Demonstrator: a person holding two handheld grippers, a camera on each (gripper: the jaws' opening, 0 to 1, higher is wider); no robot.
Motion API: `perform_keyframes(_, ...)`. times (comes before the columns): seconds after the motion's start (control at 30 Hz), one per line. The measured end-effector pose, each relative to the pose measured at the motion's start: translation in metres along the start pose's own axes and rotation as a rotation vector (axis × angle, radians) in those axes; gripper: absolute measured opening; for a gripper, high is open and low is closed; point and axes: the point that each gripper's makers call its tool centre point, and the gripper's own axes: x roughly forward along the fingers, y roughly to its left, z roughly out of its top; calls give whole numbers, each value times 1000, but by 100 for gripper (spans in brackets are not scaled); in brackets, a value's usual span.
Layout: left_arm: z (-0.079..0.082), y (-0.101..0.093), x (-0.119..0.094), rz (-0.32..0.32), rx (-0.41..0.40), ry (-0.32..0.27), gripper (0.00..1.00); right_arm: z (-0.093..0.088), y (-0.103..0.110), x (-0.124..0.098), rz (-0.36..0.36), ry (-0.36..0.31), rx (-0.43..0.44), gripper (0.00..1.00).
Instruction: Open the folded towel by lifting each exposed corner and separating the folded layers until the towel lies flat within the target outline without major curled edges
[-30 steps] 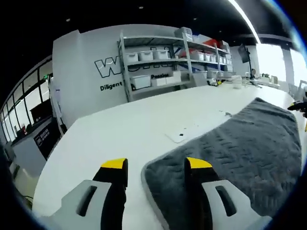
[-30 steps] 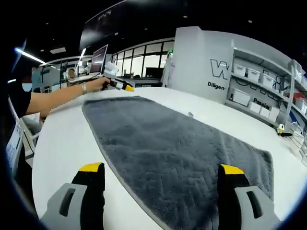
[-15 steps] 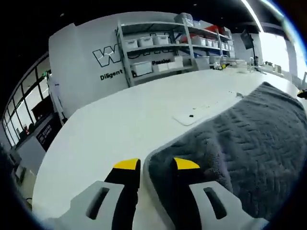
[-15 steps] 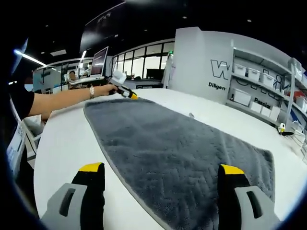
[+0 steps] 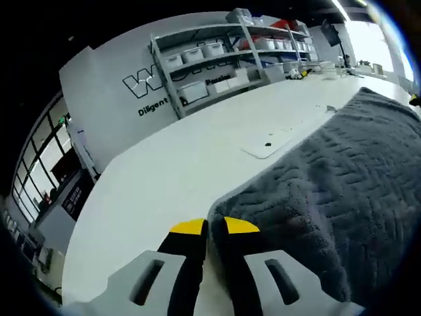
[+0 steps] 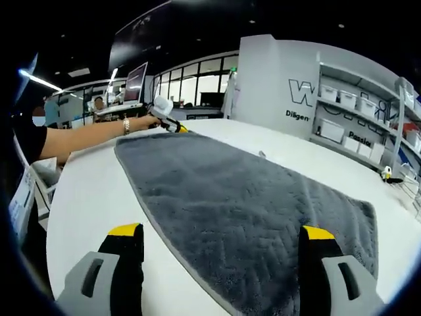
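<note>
Grey shelving (image 5: 217, 59) with white bins far behind white table (image 5: 164, 178), flat white plate (image 5: 266, 143) beside plush grey zigzag-textured towel (image 6: 237, 204), left gripper (image 5: 207, 227) pinching its near corner, right gripper (image 6: 220, 234) spread wide over towel edge

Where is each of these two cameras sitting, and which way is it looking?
Left gripper view: rides on the left gripper, facing along the white table toward shelves; its jaws pinch a corner of the grey towel.
Right gripper view: rides on the right gripper, jaws wide apart, looking down the towel's length at the person's arm.
Shared: towel, table, shelves.
</note>
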Motion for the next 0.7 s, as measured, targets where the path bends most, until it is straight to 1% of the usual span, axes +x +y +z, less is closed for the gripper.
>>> perform_keyframes(0.03,-1,3,0,17,32,7,8,0,0,0,-2,-1,1,99)
perform_keyframes(0.07,-1,3,0,23,41,9,8,0,-1,-1,-3,-2,3,99)
perform_keyframes(0.2,-2,6,1,21,45,7,8,-1,-2,-1,-7,2,3,99)
perform_keyframes(0.37,-5,16,1,53,95,25,8,-3,-1,0,-1,8,0,99)
perform_keyframes(0.53,-8,24,1,62,92,32,8,-5,-1,0,-1,18,-4,99)
perform_keyframes(0.6,-10,26,-2,79,108,40,8,-5,0,0,0,16,-2,99)
perform_keyframes(0.7,-13,30,-3,86,115,44,8,-5,-1,0,-2,19,-3,99)
